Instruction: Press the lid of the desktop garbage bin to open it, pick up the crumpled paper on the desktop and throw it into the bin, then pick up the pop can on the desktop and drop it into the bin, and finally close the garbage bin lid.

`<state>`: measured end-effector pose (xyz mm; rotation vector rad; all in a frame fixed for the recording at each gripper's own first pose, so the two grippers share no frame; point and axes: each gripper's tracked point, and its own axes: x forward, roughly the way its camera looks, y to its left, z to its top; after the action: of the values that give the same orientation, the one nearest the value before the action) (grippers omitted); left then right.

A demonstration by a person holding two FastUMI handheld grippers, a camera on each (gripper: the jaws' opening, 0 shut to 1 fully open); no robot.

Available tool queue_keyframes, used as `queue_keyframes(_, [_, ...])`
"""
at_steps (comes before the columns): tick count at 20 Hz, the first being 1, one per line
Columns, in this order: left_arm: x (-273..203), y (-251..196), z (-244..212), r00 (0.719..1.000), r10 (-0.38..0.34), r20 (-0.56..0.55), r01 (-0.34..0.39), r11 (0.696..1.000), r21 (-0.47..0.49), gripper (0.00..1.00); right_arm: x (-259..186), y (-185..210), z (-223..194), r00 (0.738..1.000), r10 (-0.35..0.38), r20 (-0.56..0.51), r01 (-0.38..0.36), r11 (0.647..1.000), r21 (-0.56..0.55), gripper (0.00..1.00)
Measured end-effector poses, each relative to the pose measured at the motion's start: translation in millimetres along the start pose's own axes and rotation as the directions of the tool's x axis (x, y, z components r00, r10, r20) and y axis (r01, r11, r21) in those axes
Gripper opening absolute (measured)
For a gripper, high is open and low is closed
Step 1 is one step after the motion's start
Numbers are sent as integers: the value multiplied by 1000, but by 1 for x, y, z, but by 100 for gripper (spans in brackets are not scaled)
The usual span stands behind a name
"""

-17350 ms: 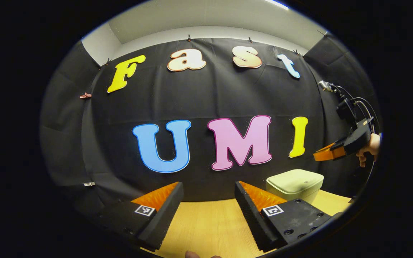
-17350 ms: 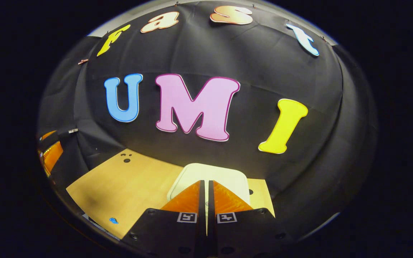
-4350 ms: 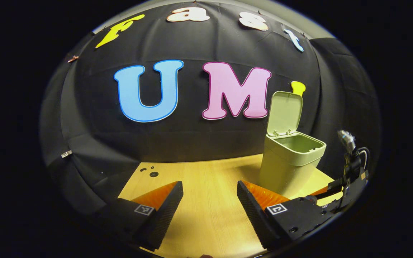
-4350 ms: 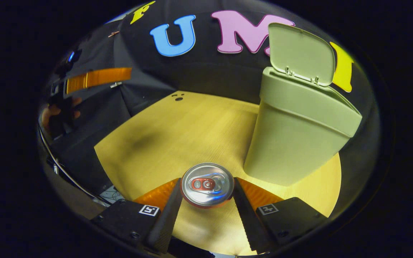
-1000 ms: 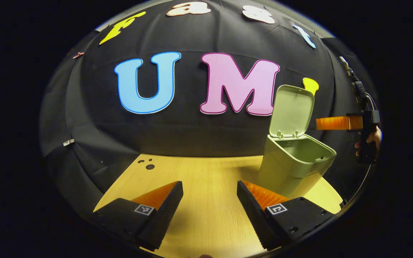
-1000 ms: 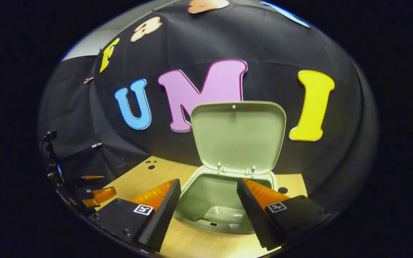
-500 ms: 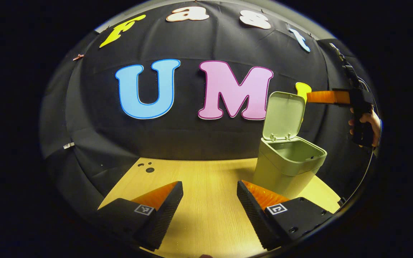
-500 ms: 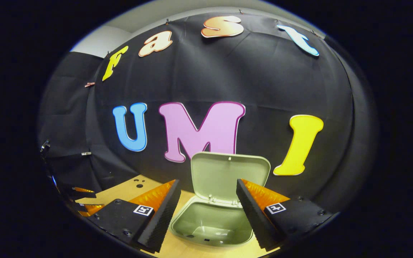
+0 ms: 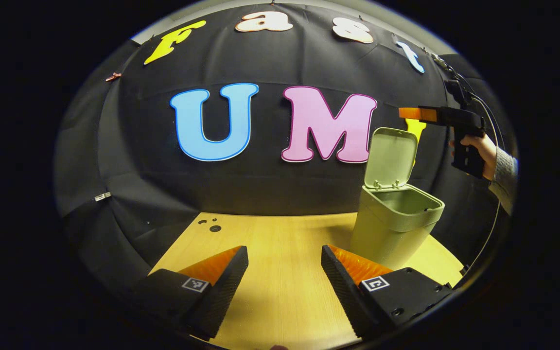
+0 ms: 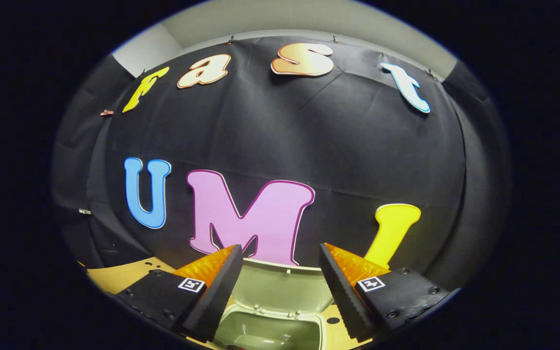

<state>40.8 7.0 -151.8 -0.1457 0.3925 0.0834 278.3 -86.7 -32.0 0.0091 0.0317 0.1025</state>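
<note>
1. Black cloth backs the booth, and a light wooden desktop stands before it; the garbage bin sits near its far right corner, apart from the cloth.
2. Bin lid stands upright on its rear hinge, the mouth open. No paper or pop can lies on the desktop seen in the left gripper view; judged from that, both drops are done and closing the lid is the step in hand.
3. Right gripper is empty, its jaws spread wide, level with the top of the raised lid. In the left gripper view its fingers reach over the lid's top edge, held by a hand in a grey sleeve.
4. Left gripper is empty and wide open, low over the near part of the desktop, well apart from the bin.
5. Next move, as judged: bring a finger behind or onto the lid's top edge and push it forward and down until it latches.
6. Clearances: open desktop to the bin's left; on the right the bin stands close to the desktop edge, so a sideways shove risks tipping it off.
</note>
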Motion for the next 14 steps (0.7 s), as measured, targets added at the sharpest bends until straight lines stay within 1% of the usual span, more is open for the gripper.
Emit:
queue_keyframes(6, [-5,22,1,998,66,0,-66,998,-15,98,33,-8,-9,999,-35,-13,34,999,-23,98])
queue_keyframes(10, [-5,31,1,995,97,-2,-97,995,-27,98,46,-3,-31,998,-25,-61,22,999,-45,98])
queue_keyframes(11, [-5,30,1,995,99,-3,-99,995,-31,98,49,-3,-34,997,-27,-67,23,998,-54,96])
queue_keyframes(12, [-5,29,0,995,98,-6,-99,995,-31,98,52,-3,-37,997,-26,-70,22,998,-59,98])
queue_keyframes(14, [-5,29,-4,995,99,-11,-99,995,-25,98,53,0,-39,997,-20,-78,16,999,-41,98])
